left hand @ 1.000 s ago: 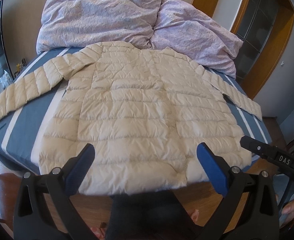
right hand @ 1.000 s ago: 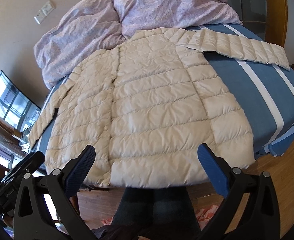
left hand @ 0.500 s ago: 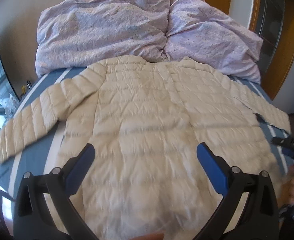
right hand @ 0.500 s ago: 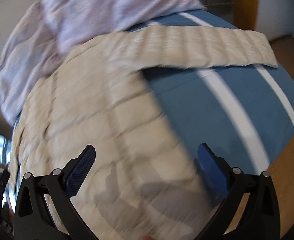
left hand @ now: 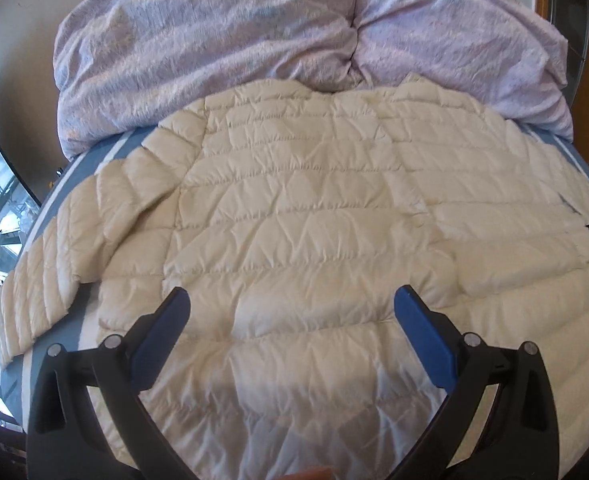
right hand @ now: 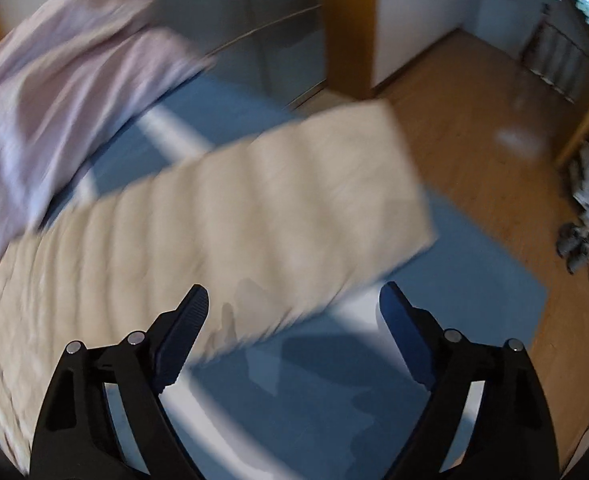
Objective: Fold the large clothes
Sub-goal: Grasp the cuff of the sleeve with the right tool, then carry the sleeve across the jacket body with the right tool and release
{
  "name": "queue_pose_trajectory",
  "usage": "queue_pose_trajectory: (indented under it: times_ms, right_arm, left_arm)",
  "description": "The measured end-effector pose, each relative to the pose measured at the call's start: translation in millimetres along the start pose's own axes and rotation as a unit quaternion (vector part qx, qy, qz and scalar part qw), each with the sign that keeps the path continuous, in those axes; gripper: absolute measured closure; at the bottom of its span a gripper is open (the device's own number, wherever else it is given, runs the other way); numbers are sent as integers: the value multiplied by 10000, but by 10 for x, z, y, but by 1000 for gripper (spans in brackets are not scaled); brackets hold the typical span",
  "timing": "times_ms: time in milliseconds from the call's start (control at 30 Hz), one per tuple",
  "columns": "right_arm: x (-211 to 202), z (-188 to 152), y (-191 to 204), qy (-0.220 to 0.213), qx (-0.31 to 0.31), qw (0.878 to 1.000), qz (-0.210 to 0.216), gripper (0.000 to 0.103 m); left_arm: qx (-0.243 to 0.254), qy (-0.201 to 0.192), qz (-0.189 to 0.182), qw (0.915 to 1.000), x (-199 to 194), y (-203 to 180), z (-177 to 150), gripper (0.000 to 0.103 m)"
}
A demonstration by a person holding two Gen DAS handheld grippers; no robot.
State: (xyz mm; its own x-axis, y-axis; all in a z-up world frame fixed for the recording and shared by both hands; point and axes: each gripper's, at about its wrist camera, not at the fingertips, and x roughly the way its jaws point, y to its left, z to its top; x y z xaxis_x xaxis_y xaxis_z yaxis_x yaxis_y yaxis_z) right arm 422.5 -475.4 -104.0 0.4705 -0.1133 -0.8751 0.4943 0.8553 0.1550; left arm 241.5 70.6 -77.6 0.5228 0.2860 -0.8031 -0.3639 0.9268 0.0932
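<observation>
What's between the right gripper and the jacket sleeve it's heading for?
Nothing visible. The right gripper is open just above the sleeve, which lies flat on the blue sheet. The frame is motion-blurred, so small details are uncertain.

Lilac duvet (left hand: 222, 44) bunched on striped sheet (right hand: 318, 408)

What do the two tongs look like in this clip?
Both match. The left tongs and right tongs have black skeletal arms with triangular cut-outs and silver pivot bolts, each ending in a flat blue pad; ribbing shows on the right tongs' pads. No cables, sleeves or markings are visible.
</observation>
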Motion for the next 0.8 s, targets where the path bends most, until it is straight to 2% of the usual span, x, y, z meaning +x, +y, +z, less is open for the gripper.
queue_pose_trajectory:
  times_ms: [133,233,333,433,533,667,800]
  right_arm:
    - [238,197,-196,118,300,9994,-152,22]
    - [406,258,-262,309,406,9987,-34,32]
    - [395,246,-332,218,375,9991,-8,35]
    - [417,234,-312,117,240,9996,-108,42]
    - [390,222,-279,-9,97,9998,-173,58]
    - [343,191,-216,-11,-44,10000,-19,90]
    - [227,152,-25,-239,-383,9989,-155,95]
  left_arm:
    - [-13,160,-110,9998,110,23,-21,2]
    - [8,186,-168,9997,129,21,-41,2]
    - [29,194,-202,9996,139,10,-48,2]
    - [85,236,-158,9996,159,-6,-57,2]
    - [113,280,-156,9994,191,-17,-64,2]
    - [153,292,-109,9994,208,-27,-82,2]
    - [236,386,-40,9990,245,-45,-112,2]
